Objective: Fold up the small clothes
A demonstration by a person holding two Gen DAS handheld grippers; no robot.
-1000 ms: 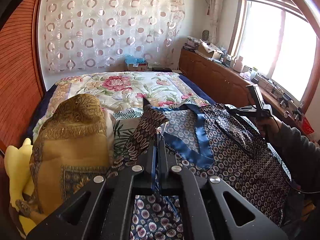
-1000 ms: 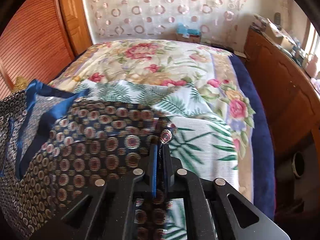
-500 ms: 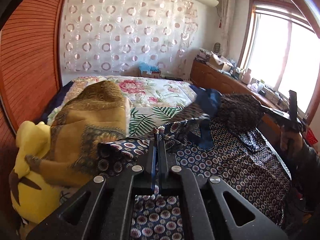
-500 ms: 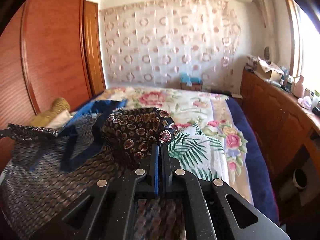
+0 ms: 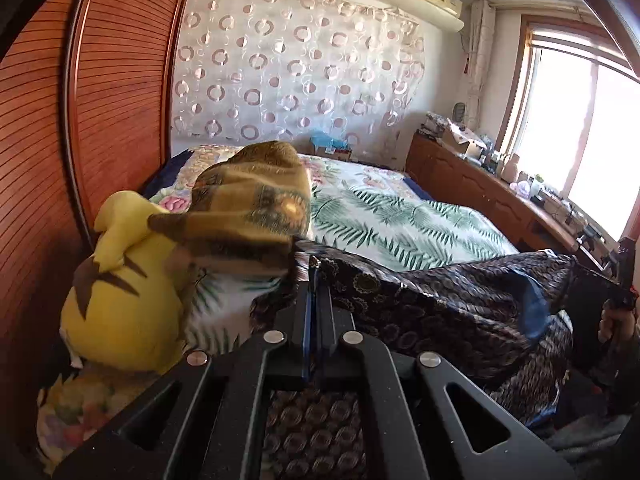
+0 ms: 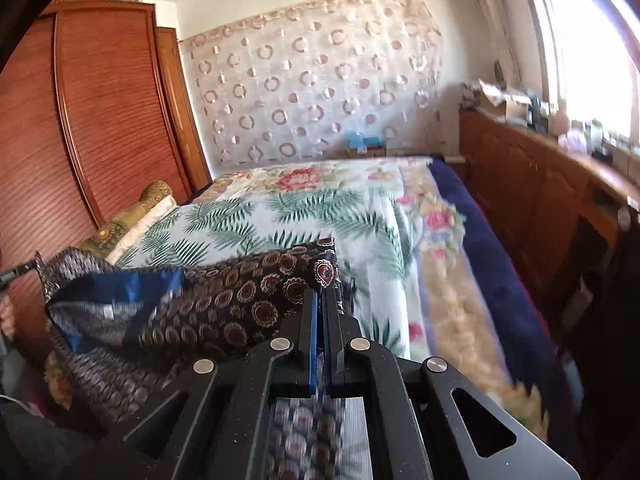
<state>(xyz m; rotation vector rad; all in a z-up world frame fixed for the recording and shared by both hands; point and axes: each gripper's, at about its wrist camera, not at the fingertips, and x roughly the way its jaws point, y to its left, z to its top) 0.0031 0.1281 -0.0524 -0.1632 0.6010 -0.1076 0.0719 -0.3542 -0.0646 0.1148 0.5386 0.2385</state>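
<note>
A dark patterned garment with blue lining (image 5: 440,300) hangs stretched between my two grippers above the near end of the bed. My left gripper (image 5: 316,276) is shut on its left corner. My right gripper (image 6: 326,284) is shut on its right corner (image 6: 320,264). The garment (image 6: 224,304) sags toward me between them, blue lining (image 6: 120,284) showing. The right gripper also shows at the right edge of the left wrist view (image 5: 620,280), and the left gripper's tip at the left edge of the right wrist view (image 6: 16,270).
The bed (image 5: 400,224) carries a palm-leaf and floral quilt (image 6: 312,216). A yellow plush toy (image 5: 120,300) and an ochre patterned cloth (image 5: 252,200) lie at the left by the wooden wardrobe (image 5: 80,120). A wooden cabinet (image 6: 540,184) with clutter runs along the right under the window.
Both grippers have lifted the garment off the quilt and pulled back toward the near end of the bed. The cloth now hangs taut between them instead of lying spread.
</note>
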